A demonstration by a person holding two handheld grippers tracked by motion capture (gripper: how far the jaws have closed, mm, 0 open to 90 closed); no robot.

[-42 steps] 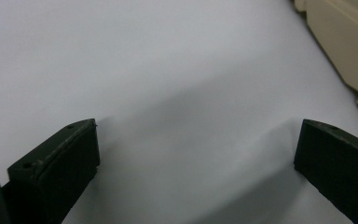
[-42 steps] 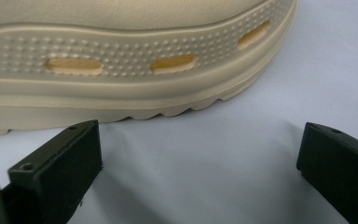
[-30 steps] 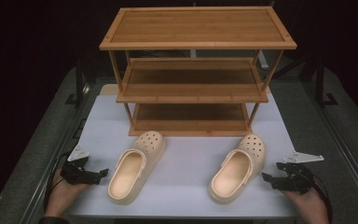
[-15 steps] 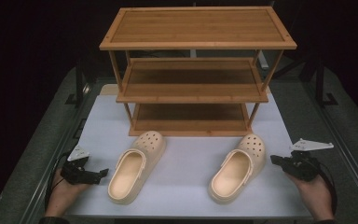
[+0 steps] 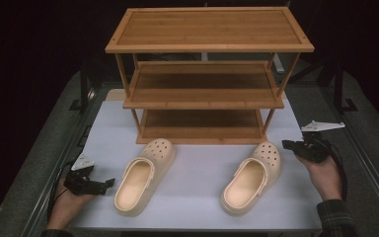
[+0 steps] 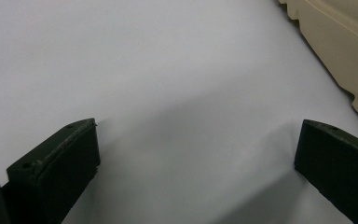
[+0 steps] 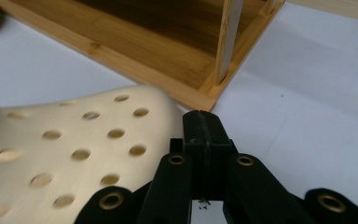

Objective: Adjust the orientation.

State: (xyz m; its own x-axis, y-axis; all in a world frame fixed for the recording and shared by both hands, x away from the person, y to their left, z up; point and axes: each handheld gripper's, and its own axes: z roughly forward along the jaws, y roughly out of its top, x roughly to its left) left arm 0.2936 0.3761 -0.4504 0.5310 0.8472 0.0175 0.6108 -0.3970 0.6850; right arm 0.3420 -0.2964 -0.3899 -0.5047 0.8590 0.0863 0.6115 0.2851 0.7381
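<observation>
Two cream clogs lie on a white mat (image 5: 197, 168) in front of a three-tier bamboo shoe rack (image 5: 205, 84). The left clog (image 5: 140, 180) has my left gripper (image 5: 106, 183) just to its left, low on the mat. In the left gripper view its jaws (image 6: 199, 126) stand wide open over bare mat, the clog's sole edge (image 6: 340, 42) at upper right. My right gripper (image 5: 285, 144) hovers beside the toe of the right clog (image 5: 251, 177). Its jaws (image 7: 203, 119) are shut together on nothing, just above the holed toe (image 7: 74, 149).
The rack's lowest shelf and a corner post (image 7: 226, 42) stand right behind the right clog's toe. Dark table (image 5: 375, 163) frames the mat on both sides. A hand holds each gripper from the near edge.
The right hand has risen and moved away from the near edge, from beside the clog's heel to beside its toe. The left hand and both clogs have stayed put.
</observation>
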